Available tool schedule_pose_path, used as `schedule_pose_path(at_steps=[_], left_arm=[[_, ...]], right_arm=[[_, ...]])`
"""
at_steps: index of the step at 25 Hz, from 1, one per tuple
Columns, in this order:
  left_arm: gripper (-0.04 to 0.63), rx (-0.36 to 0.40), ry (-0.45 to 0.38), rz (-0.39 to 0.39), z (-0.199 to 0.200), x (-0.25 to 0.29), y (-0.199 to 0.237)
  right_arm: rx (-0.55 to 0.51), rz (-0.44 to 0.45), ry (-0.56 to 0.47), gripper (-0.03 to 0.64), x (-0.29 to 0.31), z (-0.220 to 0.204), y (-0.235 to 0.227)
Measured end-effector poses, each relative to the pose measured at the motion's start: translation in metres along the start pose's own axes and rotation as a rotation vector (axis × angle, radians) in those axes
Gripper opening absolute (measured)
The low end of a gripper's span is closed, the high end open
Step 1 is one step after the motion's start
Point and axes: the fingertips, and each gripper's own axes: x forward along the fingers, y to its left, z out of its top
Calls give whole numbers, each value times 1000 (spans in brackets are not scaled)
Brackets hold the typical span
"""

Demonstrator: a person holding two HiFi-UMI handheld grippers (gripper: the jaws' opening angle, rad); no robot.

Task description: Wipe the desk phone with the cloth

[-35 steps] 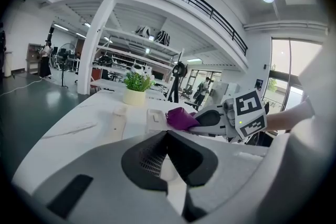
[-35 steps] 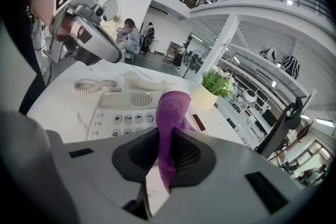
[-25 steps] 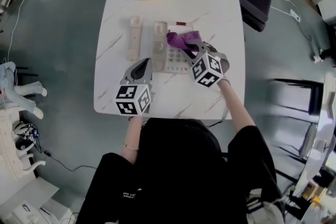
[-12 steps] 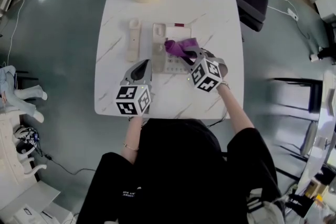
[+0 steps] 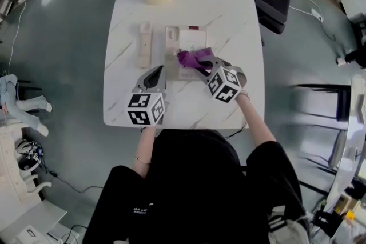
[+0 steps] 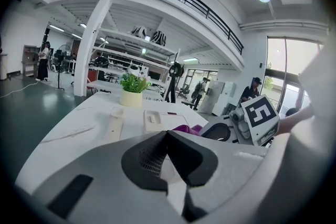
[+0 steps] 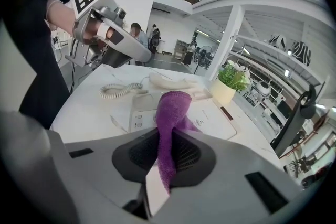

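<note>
The purple fabric cloth (image 5: 191, 57), pinched in the right tool (image 5: 206, 62), has been dragged toward 6 o'clock across the beige plastic desk phone (image 5: 187, 40). Wiping is judged underway; the left tool (image 5: 154, 70) is closed on nothing.

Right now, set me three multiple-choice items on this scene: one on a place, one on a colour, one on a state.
1. Where does the handset lie?
A. on the phone
B. on the table, left of the phone
C. on the floor

2. What colour is the cloth?
A. purple
B. yellow
C. white

3. How is the right gripper?
A. open and empty
B. shut on the handset
C. shut on the cloth

Answers:
1 B: the head view shows the handset flat on the tabletop, apart from the phone, on its left.
2 A: the cloth is purple in the head view and the right gripper view.
3 C: the right gripper view shows the cloth pinched between the closed jaws.
</note>
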Motion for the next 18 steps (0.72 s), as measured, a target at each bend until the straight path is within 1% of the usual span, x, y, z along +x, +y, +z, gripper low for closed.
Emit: schedule_pose_path(at_steps=[8,18], left_arm=[[-3,3,5,-10,-3,1,-5],[-3,2,10,-11,-6,-1,-6]], right_arm=[[15,32,2,37,-1,-2,8],[30,94,15,37,-4,-6,24]])
